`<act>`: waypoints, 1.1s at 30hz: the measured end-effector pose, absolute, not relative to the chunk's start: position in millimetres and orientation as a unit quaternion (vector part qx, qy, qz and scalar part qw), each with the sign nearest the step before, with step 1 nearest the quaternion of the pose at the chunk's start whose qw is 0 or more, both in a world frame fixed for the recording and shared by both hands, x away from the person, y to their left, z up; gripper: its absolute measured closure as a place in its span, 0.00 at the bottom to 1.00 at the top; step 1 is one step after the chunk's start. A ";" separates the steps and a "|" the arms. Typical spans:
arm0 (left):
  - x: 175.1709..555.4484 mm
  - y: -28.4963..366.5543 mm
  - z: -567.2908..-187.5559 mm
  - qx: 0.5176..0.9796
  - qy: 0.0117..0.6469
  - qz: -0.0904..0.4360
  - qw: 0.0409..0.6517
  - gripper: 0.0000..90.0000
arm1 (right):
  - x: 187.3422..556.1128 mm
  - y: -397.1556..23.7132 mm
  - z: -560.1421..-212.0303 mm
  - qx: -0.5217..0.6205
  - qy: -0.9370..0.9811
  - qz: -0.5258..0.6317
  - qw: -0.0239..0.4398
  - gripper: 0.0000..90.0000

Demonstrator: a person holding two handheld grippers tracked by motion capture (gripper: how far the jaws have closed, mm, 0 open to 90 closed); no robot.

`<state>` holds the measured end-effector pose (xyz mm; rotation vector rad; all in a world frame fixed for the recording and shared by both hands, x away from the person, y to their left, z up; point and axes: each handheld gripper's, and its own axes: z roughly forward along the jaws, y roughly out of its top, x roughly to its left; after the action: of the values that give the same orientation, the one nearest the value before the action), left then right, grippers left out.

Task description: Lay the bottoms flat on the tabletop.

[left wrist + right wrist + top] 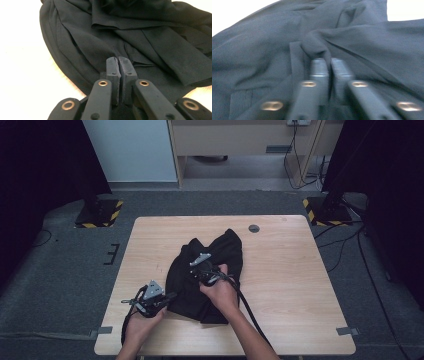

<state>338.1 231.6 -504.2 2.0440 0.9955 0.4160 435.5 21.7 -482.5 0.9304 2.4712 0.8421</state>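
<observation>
**Illumination and image quality**

High view: dim, even overhead light; dark corners, soft shadows. Left gripper view: sharp, the surface overexposed to near white. Right gripper view: motion-blurred throughout, the black cloth rendered bluish-grey, fold detail perhaps lost to smear.

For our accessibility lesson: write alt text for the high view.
A person's two hands hold grippers over a crumpled black garment on a wooden table. The left gripper pinches its near edge; the right gripper is over its middle.
</observation>
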 end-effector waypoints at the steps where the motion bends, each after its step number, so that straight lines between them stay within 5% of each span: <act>1: 338.6 232.1 -504.7 0.810 0.394 0.164 0.402 0.97 | 434.7 9.4 -476.4 0.335 0.872 0.309 0.181 0.98; 9: 341.4 235.1 -507.8 0.814 0.399 0.167 0.388 0.97 | 416.4 -75.1 -458.4 0.373 0.839 0.340 0.203 0.98; 11: 342.1 235.3 -509.4 0.816 0.400 0.166 0.384 0.97 | 401.8 -122.9 -463.0 0.410 0.820 0.344 0.202 0.98; 17: 340.7 236.4 -512.2 0.821 0.402 0.165 0.371 0.96 | 376.6 -174.1 -482.0 0.441 0.809 0.344 0.180 0.97; 21: 341.0 238.9 -514.9 0.820 0.408 0.166 0.366 0.96 | 362.4 -192.5 -487.0 0.451 0.796 0.364 0.173 0.82; 23: 340.9 240.0 -516.4 0.819 0.411 0.169 0.364 0.91 | 358.5 -201.5 -484.7 0.461 0.784 0.375 0.178 0.62; 28: 339.7 245.5 -517.0 0.810 0.422 0.177 0.367 0.85 | 360.1 -209.4 -469.9 0.471 0.761 0.396 0.204 0.38; 33: 337.4 251.1 -511.7 0.793 0.433 0.196 0.381 0.79 | 364.4 -214.0 -458.4 0.478 0.748 0.406 0.217 0.33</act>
<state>337.4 251.1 -511.7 2.0243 1.1040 0.4999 364.4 -214.0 -458.4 1.3237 2.0734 1.1251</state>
